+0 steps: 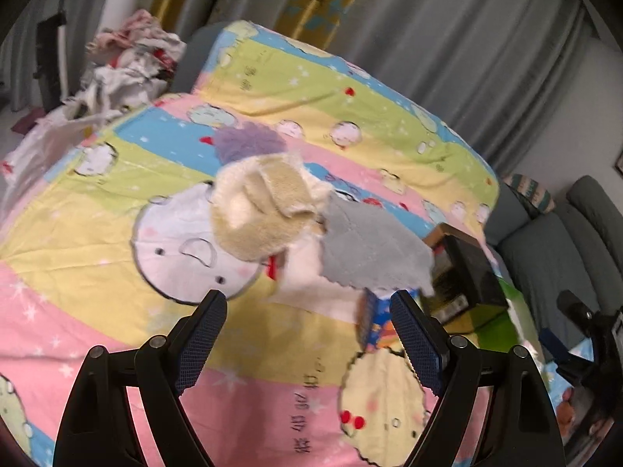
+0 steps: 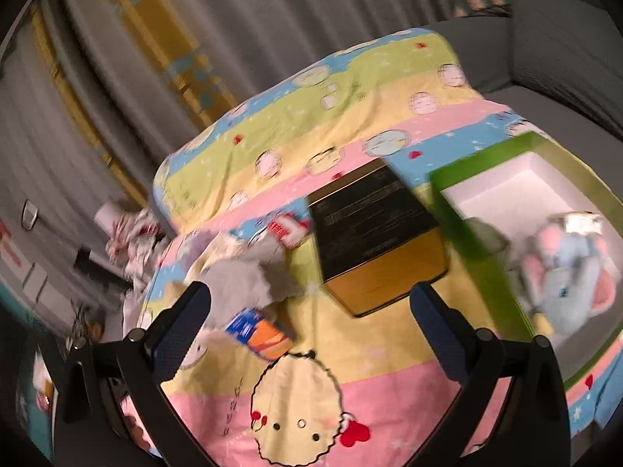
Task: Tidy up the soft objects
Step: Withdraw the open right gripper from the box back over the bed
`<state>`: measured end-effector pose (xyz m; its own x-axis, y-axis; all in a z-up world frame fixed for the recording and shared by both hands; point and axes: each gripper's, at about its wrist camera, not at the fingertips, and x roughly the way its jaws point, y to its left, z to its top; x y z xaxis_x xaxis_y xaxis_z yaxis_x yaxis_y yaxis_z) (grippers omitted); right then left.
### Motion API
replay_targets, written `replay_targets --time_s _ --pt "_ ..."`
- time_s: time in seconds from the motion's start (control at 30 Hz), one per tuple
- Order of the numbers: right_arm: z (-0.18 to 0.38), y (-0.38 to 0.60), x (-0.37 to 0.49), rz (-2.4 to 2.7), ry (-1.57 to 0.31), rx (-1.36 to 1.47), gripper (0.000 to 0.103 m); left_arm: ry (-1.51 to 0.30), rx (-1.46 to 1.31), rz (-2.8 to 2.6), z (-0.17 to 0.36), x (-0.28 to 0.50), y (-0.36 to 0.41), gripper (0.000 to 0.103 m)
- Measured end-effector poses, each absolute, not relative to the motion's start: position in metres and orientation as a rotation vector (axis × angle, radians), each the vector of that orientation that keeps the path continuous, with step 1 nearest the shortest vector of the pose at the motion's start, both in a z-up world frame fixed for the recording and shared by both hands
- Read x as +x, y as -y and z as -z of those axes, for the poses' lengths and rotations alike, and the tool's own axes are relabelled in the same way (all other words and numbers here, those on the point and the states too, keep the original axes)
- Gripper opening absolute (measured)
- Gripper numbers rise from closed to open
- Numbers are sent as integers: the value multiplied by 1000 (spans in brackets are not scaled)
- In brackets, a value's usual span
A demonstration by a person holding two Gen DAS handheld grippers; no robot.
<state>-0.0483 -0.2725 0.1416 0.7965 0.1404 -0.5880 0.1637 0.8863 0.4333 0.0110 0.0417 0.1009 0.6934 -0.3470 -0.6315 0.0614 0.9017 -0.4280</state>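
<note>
Both grippers over the cartoon-print bedsheet [image 1: 117,210], both blurred. Left gripper [image 1: 307,307] gaping wide, nothing between the pads, hanging just short of a heap of soft cloths mid-bed: cream fleece cloth [image 1: 261,210] on top, grey cloth [image 1: 370,249] spilling to its right, purple fluffy piece [image 1: 249,142] behind. Small blue-and-orange packet [image 1: 375,319] lying beside the grey cloth, close to the right finger.

Right gripper [image 2: 311,303] also spread wide, empty, nothing touched. Ahead of it, black-and-gold box [image 2: 377,241], closed, contents hidden. To the right, green box [image 2: 459,210] with white lining, open at the top: blue plush elephant [image 2: 572,272] with pink ears lying inside near the front edge, a darker soft item next to it, too blurred to name. Rest of the white floor bare.

Beyond the bed's far corner, pile of crumpled laundry [image 1: 128,62].
</note>
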Motion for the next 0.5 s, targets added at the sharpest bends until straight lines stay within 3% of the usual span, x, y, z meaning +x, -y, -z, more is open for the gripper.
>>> replay_targets --time_s 0.27,0.5 --pt "-142 228 -44 -2 -577 359 102 -749 -381 171 -103 10 -55 86" --pt "-127 200 -30 -20 -696 238 102 -764 -355 161 -103 10 -52 86"
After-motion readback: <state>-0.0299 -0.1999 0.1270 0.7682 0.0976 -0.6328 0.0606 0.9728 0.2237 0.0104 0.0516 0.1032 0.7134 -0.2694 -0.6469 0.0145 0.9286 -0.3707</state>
